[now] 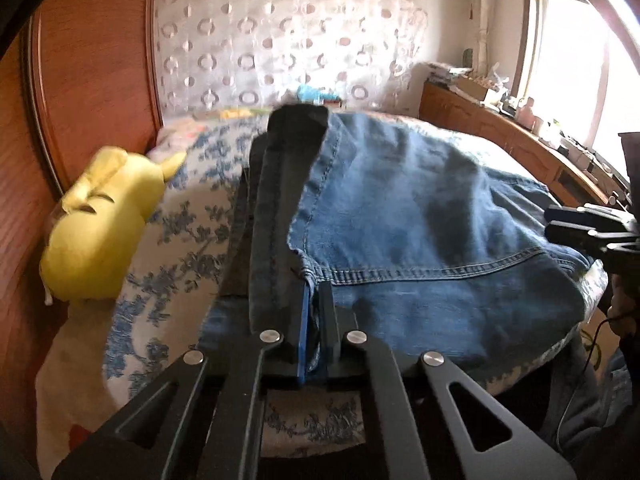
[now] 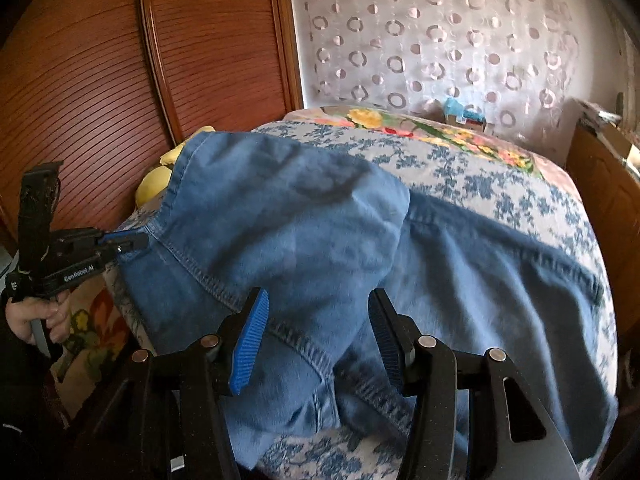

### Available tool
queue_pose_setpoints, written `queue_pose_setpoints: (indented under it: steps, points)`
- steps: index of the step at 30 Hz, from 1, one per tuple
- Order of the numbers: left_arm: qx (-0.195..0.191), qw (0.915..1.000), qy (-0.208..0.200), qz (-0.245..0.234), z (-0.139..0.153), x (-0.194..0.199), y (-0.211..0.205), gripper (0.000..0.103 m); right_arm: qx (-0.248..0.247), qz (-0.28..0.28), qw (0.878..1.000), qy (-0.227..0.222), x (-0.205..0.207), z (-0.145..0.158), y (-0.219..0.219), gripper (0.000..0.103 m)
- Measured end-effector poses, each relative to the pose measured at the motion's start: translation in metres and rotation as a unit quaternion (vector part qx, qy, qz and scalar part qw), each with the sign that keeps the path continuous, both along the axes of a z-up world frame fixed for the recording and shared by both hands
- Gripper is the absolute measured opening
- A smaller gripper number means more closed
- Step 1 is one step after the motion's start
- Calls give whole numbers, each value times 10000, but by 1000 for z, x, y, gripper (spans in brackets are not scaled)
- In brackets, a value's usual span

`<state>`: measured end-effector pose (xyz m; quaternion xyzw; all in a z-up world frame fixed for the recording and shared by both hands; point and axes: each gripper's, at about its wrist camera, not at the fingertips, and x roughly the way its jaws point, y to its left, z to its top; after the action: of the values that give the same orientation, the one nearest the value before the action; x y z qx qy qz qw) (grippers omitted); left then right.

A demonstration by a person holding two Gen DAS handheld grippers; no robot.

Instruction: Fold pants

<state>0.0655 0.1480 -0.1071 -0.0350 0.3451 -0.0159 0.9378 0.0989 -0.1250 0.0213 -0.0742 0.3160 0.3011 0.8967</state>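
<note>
The blue jeans (image 2: 304, 216) lie across the near half of the bed (image 2: 500, 168), one part lifted and doubled over toward the wardrobe-side edge. The left gripper (image 1: 310, 320) is clenched on a denim edge; the right gripper (image 2: 316, 336) stands spread, jaws apart over the near seam, gripping nothing. A fold looks under way. Next, the right probably needs to pinch that seam so both carry the layer across evenly. A yellow plush toy (image 1: 96, 224) lies by the wardrobe (image 2: 100, 60).
</note>
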Motion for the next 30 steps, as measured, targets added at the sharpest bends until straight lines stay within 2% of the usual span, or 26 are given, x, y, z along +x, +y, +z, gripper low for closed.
queue_pose_setpoints:
  steps: [3,6,16,18,22,24,26,27,30]
  points:
    - [-206,9994,-265,96,15,-18,7,4,81,-40,9999,88,1,-3,-9,54]
    - [-344,9986,-367,143,23,-31,15,5,121,-27,9998,123,-5,-5,-14,54]
    - [-229,9993,-108,285,12,-26,16,5,59,-34,9998,209,-7,-15,-13,54]
    - [-243,9993,-108,268,13,-26,15,17,-1,-75,9997,211,-8,-18,-11,54]
    - [-295,9993,-114,186,14,-25,12,32,-74,-152,9995,264,-5,-30,-6,54]
    - [-311,9994,-132,103,14,-24,6,46,-80,-213,9994,246,-5,-35,-5,54]
    - [-328,9994,-135,1,14,-22,-1,50,-55,-266,9995,156,-7,-37,-5,54]
    - [-309,9994,-123,-17,13,-21,-5,59,-39,-290,9995,123,-9,-38,-5,54]
    - [-291,9994,-136,-113,12,-19,-16,64,95,-375,9992,77,-12,-41,-8,55]
